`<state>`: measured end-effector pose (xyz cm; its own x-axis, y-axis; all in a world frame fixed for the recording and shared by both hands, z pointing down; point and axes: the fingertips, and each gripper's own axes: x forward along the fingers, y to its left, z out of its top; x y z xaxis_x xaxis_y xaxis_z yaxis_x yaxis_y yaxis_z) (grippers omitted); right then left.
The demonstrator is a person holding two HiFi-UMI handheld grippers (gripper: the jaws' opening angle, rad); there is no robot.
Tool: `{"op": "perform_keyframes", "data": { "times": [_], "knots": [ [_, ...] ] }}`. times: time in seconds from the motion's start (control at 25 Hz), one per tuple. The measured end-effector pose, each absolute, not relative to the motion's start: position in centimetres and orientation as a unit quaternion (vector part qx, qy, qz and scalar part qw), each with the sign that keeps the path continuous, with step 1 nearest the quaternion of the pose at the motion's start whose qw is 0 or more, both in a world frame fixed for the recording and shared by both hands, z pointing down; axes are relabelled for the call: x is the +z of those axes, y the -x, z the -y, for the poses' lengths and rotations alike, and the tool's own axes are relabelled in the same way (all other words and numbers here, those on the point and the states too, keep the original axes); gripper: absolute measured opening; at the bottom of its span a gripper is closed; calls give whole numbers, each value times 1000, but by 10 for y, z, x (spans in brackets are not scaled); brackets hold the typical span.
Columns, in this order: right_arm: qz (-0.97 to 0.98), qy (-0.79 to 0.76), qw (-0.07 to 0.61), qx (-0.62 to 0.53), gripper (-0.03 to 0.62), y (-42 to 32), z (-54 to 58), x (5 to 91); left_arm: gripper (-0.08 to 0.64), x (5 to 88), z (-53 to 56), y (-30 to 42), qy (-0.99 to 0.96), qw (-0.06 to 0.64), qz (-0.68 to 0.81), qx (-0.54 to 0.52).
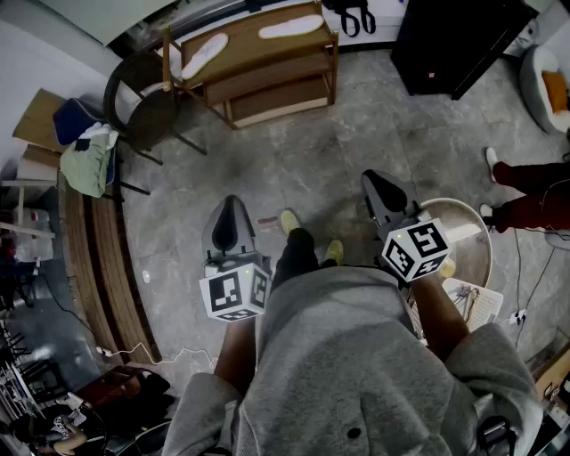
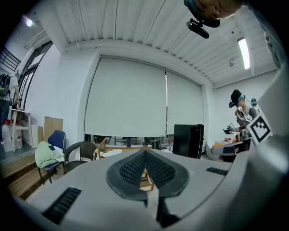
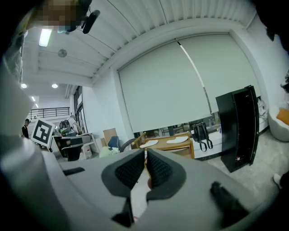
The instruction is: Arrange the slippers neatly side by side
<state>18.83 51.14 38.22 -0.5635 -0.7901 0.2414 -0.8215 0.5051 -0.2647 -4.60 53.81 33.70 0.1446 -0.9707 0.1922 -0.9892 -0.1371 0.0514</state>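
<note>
Two white slippers lie apart on top of a low wooden table (image 1: 267, 55) at the far side of the room: one slipper (image 1: 203, 53) at its left end, angled, the other slipper (image 1: 290, 27) towards its right end. In the right gripper view both slippers (image 3: 149, 143) (image 3: 177, 140) show on the tabletop far ahead. My left gripper (image 1: 230, 207) and right gripper (image 1: 376, 181) hang over the grey floor, well short of the table. Both are shut with nothing between the jaws, as the left gripper (image 2: 145, 151) and right gripper (image 3: 145, 152) show close up.
A dark wicker chair (image 1: 142, 98) stands left of the table, and a blue chair with a green cloth (image 1: 87, 160) beside it. A black cabinet (image 1: 454, 44) is at the back right. A round pale stool (image 1: 468, 245) and another person's red-trousered legs (image 1: 534, 200) are at the right.
</note>
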Motion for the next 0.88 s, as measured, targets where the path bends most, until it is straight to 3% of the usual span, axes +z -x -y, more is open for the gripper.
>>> {"op": "perform_keyframes", "data": {
  "times": [0.88],
  "knots": [
    [866, -457, 21, 202, 32, -190, -507, 385, 15, 340, -534, 28, -769, 105, 628, 55]
  ]
}}
